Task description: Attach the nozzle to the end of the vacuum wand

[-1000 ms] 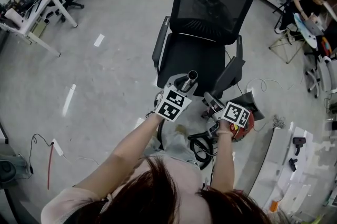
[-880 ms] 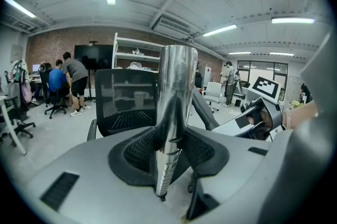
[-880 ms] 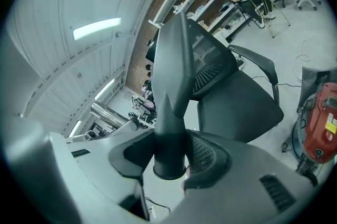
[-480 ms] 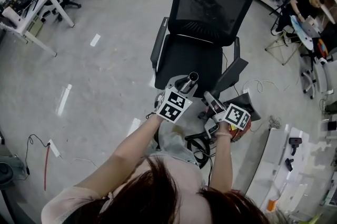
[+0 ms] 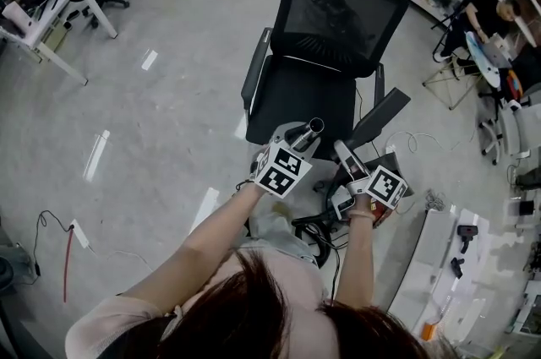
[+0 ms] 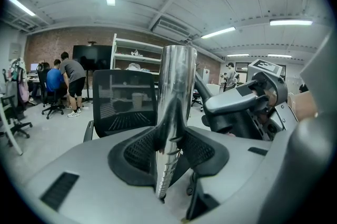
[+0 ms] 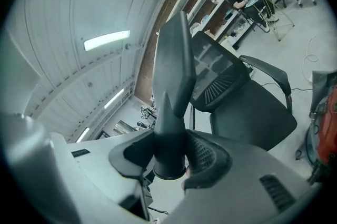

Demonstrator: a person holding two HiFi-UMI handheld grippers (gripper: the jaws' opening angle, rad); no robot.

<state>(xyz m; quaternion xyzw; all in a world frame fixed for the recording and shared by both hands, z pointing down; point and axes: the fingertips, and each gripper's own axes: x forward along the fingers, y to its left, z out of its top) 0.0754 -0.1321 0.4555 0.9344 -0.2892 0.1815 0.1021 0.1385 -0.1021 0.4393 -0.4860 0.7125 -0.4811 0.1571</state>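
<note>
Left tool: jaws clamped on the shiny metal vacuum wand, which sits just in front of the black office chair, open end toward its seat. Right tool: jaws gripping the base of the black tapered nozzle, tip up, near the chair's front right. Nozzle and wand are apart.
</note>
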